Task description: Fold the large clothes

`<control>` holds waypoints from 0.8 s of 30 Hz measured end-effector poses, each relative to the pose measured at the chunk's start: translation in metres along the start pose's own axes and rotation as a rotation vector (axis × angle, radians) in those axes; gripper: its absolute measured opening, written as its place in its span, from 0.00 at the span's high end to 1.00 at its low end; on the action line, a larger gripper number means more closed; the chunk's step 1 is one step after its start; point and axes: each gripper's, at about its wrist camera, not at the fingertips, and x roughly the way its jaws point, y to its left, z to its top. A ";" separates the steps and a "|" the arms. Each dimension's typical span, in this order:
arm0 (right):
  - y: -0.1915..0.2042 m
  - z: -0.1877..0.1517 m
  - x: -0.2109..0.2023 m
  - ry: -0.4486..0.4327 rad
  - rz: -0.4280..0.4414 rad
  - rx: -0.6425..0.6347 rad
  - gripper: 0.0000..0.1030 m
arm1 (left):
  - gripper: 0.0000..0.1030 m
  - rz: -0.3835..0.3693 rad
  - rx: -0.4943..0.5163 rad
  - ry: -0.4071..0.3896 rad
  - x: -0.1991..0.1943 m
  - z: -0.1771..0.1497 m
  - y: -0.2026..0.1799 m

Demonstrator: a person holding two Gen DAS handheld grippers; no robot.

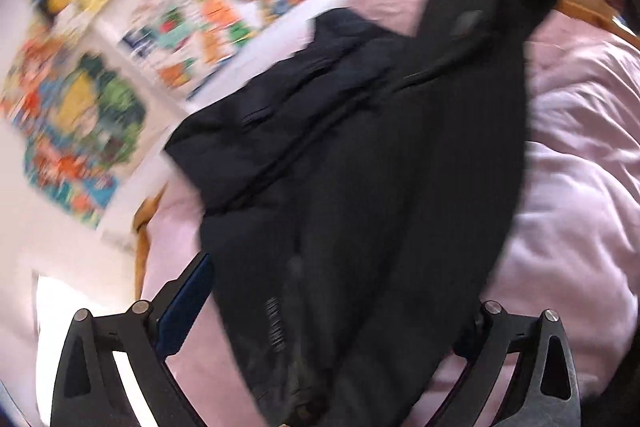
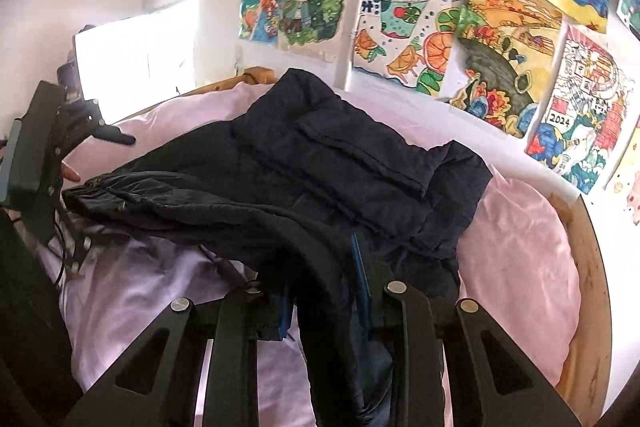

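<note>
Pinching jacket (image 2: pixel 320 163), right tongs (image 2: pixel 324 291); left tongs (image 1: pixel 324 311) spread; pink bedding (image 2: pixel 520 247); drawings (image 2: pixel 508 55).

Dark puffer jacket (image 1: pixel 360 167) across pink bedding (image 1: pixel 580 187), apparently between wide-spread left gripper (image 1: pixel 320 307) fingers.

1. Daylight glares from a blown-out window (image 2: pixel 136 47) at the left.
2. The left wrist view is motion-blurred; the wall drawings (image 1: pixel 120 39) smear.
3. The right wrist view is sharp.
4. Fisheye curvature bends both views, with dark corners.
5. The dark jacket (image 2: pixel 320 163) loses detail.
</note>
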 end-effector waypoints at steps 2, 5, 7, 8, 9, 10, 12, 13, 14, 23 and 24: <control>0.000 0.000 -0.001 -0.003 -0.002 0.003 0.78 | 0.04 0.030 -0.046 -0.010 -0.004 -0.008 0.011; 0.003 0.000 0.000 -0.007 -0.013 -0.021 0.78 | 0.09 0.059 -0.100 -0.042 -0.013 -0.018 0.023; 0.007 -0.001 -0.001 -0.008 -0.019 -0.035 0.78 | 0.14 0.075 -0.122 -0.063 -0.020 -0.022 0.028; 0.008 -0.001 -0.001 -0.005 -0.019 -0.042 0.78 | 0.16 0.083 -0.125 -0.072 -0.023 -0.023 0.028; 0.012 -0.002 -0.004 -0.002 -0.019 -0.044 0.78 | 0.23 0.085 -0.125 -0.081 -0.025 -0.023 0.028; 0.012 -0.003 -0.005 0.000 -0.016 -0.050 0.78 | 0.35 0.080 -0.123 -0.094 -0.027 -0.024 0.028; 0.016 -0.005 -0.008 0.001 -0.022 -0.086 0.78 | 0.54 0.066 -0.112 -0.120 -0.031 -0.022 0.026; 0.020 -0.008 -0.009 -0.001 -0.031 -0.125 0.78 | 0.68 0.062 -0.104 -0.135 -0.033 -0.020 0.025; 0.023 -0.008 -0.012 -0.002 -0.035 -0.144 0.81 | 0.75 0.055 -0.101 -0.149 -0.036 -0.019 0.023; 0.041 -0.017 -0.046 0.014 -0.037 -0.266 0.93 | 0.92 -0.041 -0.136 -0.331 -0.075 -0.021 0.031; 0.043 -0.020 -0.055 0.012 -0.026 -0.268 0.93 | 0.92 -0.043 -0.130 -0.344 -0.081 -0.023 0.030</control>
